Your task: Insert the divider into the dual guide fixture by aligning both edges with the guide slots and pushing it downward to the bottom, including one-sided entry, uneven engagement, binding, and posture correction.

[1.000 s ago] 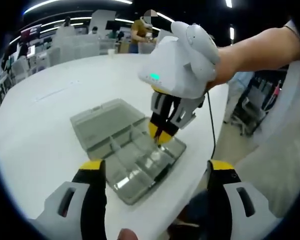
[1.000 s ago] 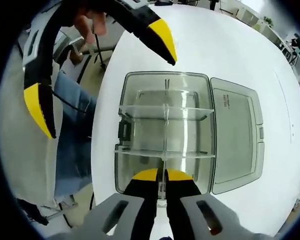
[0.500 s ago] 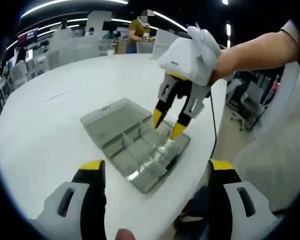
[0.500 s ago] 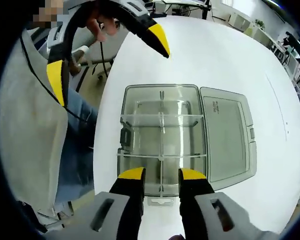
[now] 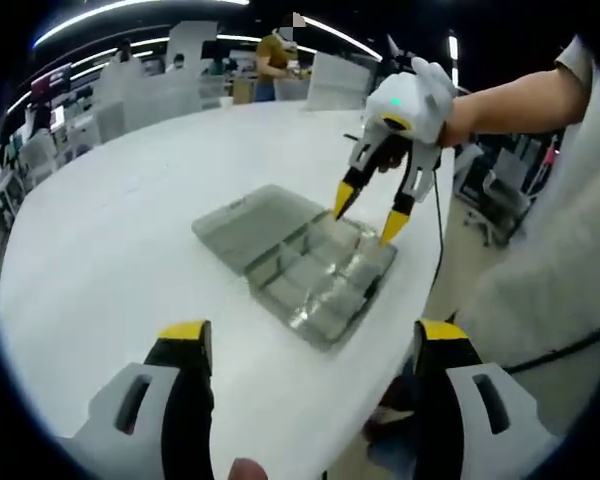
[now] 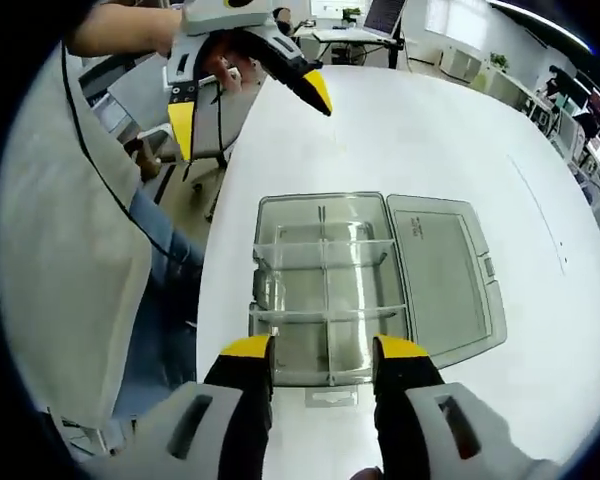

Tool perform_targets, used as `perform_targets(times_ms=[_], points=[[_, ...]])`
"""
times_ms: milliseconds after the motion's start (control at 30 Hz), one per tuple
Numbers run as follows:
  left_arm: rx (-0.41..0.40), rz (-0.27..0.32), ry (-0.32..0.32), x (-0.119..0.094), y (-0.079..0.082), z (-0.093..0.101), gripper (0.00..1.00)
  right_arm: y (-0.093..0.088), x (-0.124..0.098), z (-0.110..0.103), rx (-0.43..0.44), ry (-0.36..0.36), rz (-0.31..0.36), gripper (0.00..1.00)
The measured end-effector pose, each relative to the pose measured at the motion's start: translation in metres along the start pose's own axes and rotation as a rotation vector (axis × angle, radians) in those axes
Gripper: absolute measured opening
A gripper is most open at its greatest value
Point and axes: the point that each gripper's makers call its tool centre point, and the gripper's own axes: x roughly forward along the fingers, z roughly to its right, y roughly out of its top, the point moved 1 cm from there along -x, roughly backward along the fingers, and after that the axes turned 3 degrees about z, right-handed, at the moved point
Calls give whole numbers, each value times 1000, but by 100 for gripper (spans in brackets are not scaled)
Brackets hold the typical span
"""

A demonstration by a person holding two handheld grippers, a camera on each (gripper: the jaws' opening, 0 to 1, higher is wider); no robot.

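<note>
1. Step: insertion looks finished. The divider stands in the clear box, the dual guide fixture, running lengthwise down the middle and crossing two transverse partitions. The box sits on the white counter near its edge, lid folded open flat beside it.
2. Right gripper: jaws apart, holding nothing, hanging above the near end of the box and clear of it. In the left gripper view it shows as right gripper, above the box.
3. Left gripper: jaws wide, empty, well back from the box.
4. Seating depth: probably fully down and level, but clear plastic and glare make that hard to confirm.
5. Next: check that both divider ends sit level in their slots; if one rides high, press that end straight down.
</note>
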Motion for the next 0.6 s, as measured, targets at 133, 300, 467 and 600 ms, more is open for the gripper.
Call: perform_targets(times_ms=[133,300,467,600], points=[[5,-15,6,-5,-7,-7,79,1,-2,-4,10,-3,47,39],[22,-37,5,-11,-13,-15,79,2,-5,-8,23,-6,83,41],[63,-71,-1,-14,-20,-23,76,3,-9,-11,36,-8,117,43],[94,-114,-8,-14,-28,-30,74,2,-12,-14,51,-13,139,45]])
